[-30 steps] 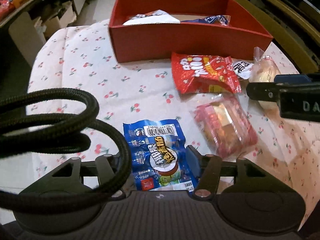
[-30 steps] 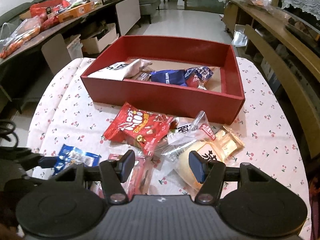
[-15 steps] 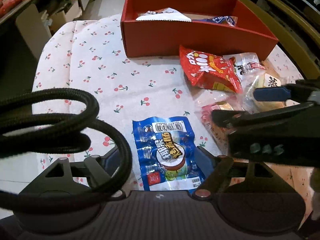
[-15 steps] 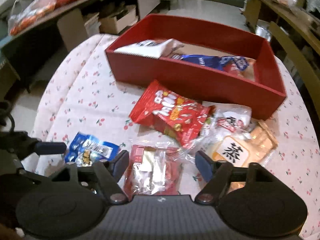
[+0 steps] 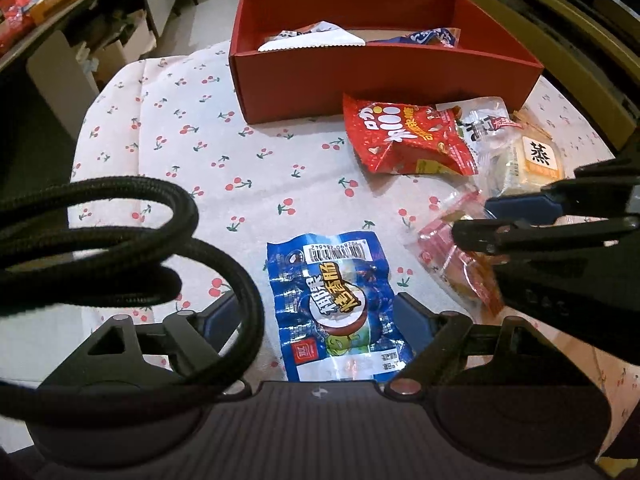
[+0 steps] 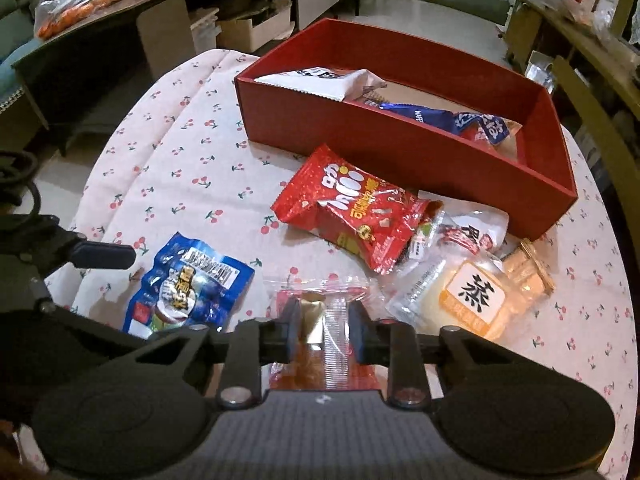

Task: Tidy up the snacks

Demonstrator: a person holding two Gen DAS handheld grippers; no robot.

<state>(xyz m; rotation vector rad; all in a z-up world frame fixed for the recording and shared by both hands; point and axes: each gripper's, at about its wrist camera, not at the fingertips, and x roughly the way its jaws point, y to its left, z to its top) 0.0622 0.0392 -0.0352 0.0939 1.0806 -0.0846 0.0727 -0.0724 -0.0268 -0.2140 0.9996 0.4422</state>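
On a table spread with a cherry-print cloth (image 5: 248, 152), several snack packets lie in front of a red box (image 6: 400, 152). Two grippers are lowered over the near edge of the spread. The right gripper (image 6: 325, 330) has just been closing, and its pads now press on both sides of a clear packet with a red and gold snack inside (image 6: 320, 312), which lies flat on the cloth. In the left wrist view the same gripper (image 5: 480, 220) reaches in from the right over that packet (image 5: 452, 264).

The left gripper (image 5: 316, 328) has just been opening, and its jaws now stand wide, one on each side of a blue packet (image 5: 340, 304) that lies flat between them; the pads do not touch it. A black braided cable (image 5: 120, 248) loops across the left of that view.

Farther back, a red bag with white lettering (image 6: 352, 216) lies crumpled just in front of the box. To its right sit a clear wrapper with black characters (image 6: 476, 232) and a pale yellow cake in a clear bag with an orange label (image 6: 472, 292), the two touching each other and the red bag.

Inside the box lie a white packet (image 6: 320, 80) at the left end and a dark blue wrapper (image 6: 448, 118) toward the right.

Beyond the table, shelves (image 6: 100, 4) hold more bagged goods.
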